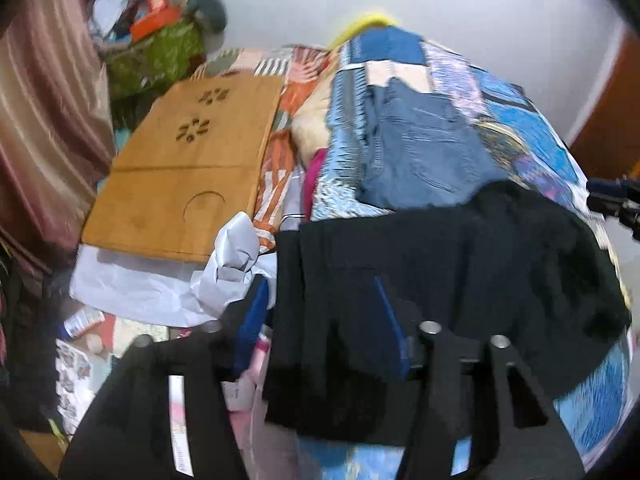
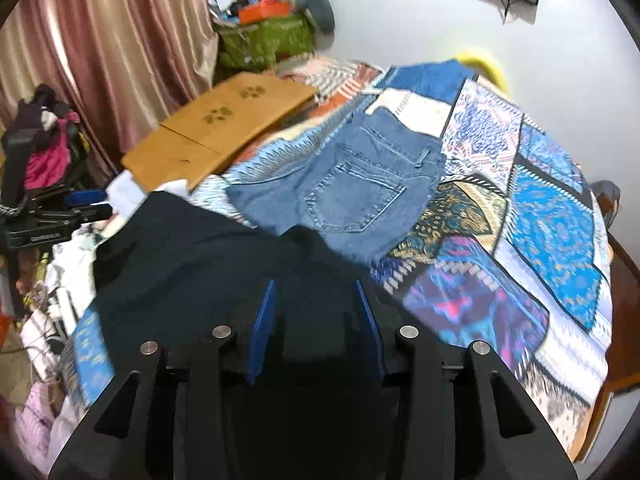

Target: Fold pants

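Black pants (image 1: 460, 272) lie folded on the patchwork bedspread (image 1: 540, 132), their left edge hanging over the bed's side. They also show in the right wrist view (image 2: 192, 256). My left gripper (image 1: 320, 312) is open, its blue-padded fingers (image 1: 390, 320) spread wide around the pants' left edge. My right gripper (image 2: 316, 320) is open, its blue pads (image 2: 264, 320) standing apart over the black cloth. Folded blue jeans (image 2: 352, 184) lie just beyond the black pants; they also show in the left wrist view (image 1: 420, 152).
A brown cardboard box (image 1: 188, 172) lies flat on the bed's far left, with white paper (image 1: 168, 288) below it. A green bag (image 2: 268, 40) of clutter stands by the pink curtain (image 2: 120, 40). Loose items cover the floor (image 1: 88, 344) at the left.
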Action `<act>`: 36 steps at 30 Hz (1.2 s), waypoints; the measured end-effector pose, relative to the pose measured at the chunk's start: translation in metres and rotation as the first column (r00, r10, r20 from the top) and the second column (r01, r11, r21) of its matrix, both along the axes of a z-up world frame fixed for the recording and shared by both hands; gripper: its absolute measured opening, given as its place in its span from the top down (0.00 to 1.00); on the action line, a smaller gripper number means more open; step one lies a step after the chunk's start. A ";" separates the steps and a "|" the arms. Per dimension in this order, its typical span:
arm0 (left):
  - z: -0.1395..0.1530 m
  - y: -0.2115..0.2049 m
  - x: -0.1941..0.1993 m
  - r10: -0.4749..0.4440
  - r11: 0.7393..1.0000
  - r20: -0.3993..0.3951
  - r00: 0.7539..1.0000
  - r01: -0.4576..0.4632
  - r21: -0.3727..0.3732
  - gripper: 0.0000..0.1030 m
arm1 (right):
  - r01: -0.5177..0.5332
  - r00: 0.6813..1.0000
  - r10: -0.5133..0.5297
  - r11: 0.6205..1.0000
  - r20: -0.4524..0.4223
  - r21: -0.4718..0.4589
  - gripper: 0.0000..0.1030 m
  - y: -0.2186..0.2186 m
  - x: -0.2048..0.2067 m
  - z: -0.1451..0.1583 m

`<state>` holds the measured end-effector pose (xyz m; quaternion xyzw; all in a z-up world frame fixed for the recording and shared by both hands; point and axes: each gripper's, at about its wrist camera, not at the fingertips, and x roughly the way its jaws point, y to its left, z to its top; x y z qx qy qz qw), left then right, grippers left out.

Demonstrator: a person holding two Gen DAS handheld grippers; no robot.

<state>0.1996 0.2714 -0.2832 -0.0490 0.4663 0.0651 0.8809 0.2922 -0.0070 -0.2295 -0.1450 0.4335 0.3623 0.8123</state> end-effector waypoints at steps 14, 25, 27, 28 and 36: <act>-0.057 -0.118 -0.046 -0.299 0.953 -0.092 0.950 0.302 0.020 0.40 | -0.026 0.998 0.028 0.999 0.051 -0.043 0.57 -0.036 -0.107 -0.035; -0.071 -0.152 -0.012 -0.267 0.944 -0.140 0.953 0.288 0.159 0.92 | 0.004 0.994 0.001 0.999 0.110 -0.044 0.89 -0.016 -0.091 -0.060; -0.061 -0.151 -0.013 -0.249 0.948 -0.111 0.962 0.266 0.174 0.94 | 0.004 0.996 -0.002 1.000 0.092 -0.013 0.91 -0.017 -0.091 -0.058; -0.055 -0.150 -0.016 -0.247 0.949 -0.094 0.964 0.261 0.176 0.94 | 0.001 0.996 -0.002 1.000 0.088 0.012 0.92 -0.021 -0.091 -0.055; -0.033 -0.137 -0.051 -0.247 0.965 -0.047 0.968 0.250 0.076 0.95 | -0.084 0.994 0.081 0.996 0.067 0.035 0.94 -0.038 -0.123 -0.046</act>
